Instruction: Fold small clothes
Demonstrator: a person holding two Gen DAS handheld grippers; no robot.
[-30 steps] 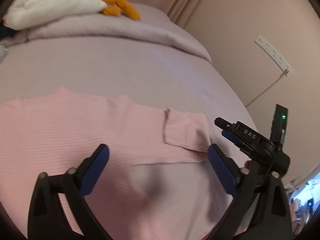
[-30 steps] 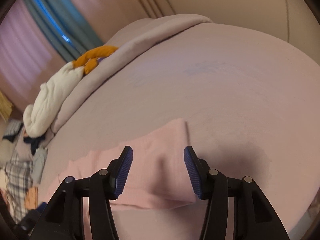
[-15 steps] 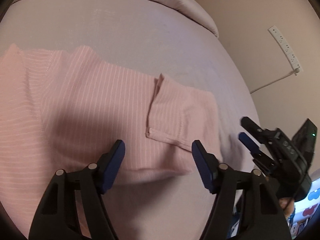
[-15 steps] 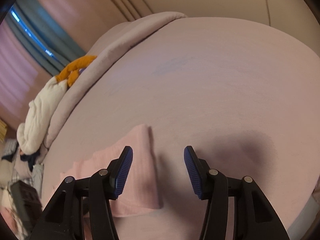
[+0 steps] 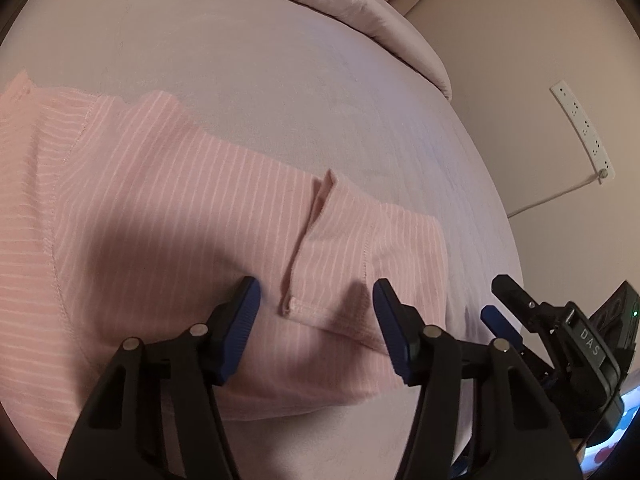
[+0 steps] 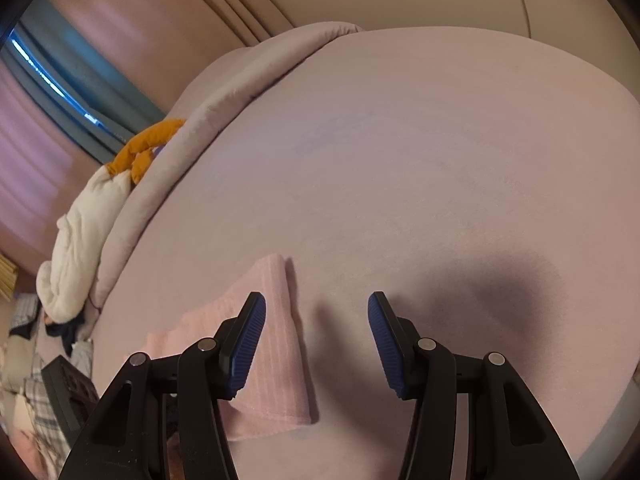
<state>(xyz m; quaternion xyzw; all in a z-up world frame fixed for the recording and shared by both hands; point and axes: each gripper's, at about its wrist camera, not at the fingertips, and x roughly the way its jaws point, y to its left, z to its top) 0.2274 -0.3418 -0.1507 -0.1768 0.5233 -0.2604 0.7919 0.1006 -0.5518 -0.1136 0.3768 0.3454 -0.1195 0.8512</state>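
A pink ribbed small garment lies flat on the lilac bed sheet. Its right sleeve is folded back over the body. My left gripper is open and empty, just above the folded sleeve's cuff edge. My right gripper is open and empty over bare sheet, just right of the garment's folded end. The right gripper also shows in the left wrist view, beside the garment's right edge.
A rolled lilac duvet runs along the far side of the bed, with a white and orange plush toy behind it. A wall with a white power strip stands right of the bed. Clothes pile at far left.
My left gripper has come down and forward close over the folded sleeve. My right gripper has shifted right, off the garment and over bare sheet. Both stay open.
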